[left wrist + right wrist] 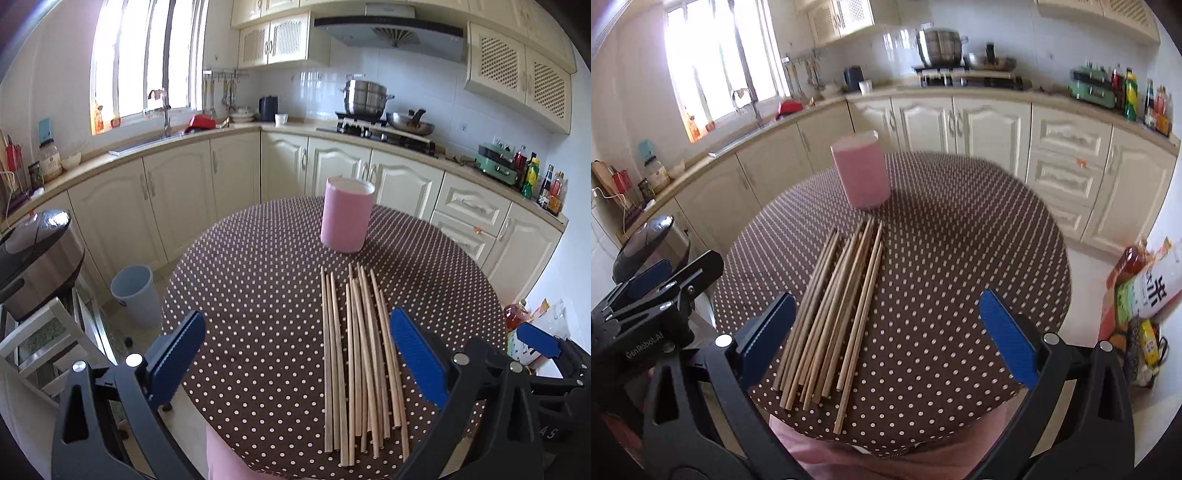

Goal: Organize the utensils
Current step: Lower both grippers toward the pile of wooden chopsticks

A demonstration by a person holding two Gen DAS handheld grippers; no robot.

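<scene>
Several wooden chopsticks [360, 354] lie side by side in a loose bundle on the round table [258, 295] with a brown polka-dot cloth. A pink cylindrical holder [346, 219] stands upright beyond their far ends. My left gripper [297, 354] is open and empty, above the table's near edge, left of the bundle. In the right wrist view the chopsticks [834, 310] lie left of centre, the pink holder [862, 173] stands behind them, and my right gripper [886, 334] is open and empty above the table [960, 258]. The left gripper's fingers [646, 280] show at the left edge.
A grey bin [135, 295] and a rice cooker [37, 254] on a stand are left of the table. Kitchen cabinets and counter run behind, with a sink, stove and pots [365, 98]. Bottles and bags [1137, 295] sit on the floor at right.
</scene>
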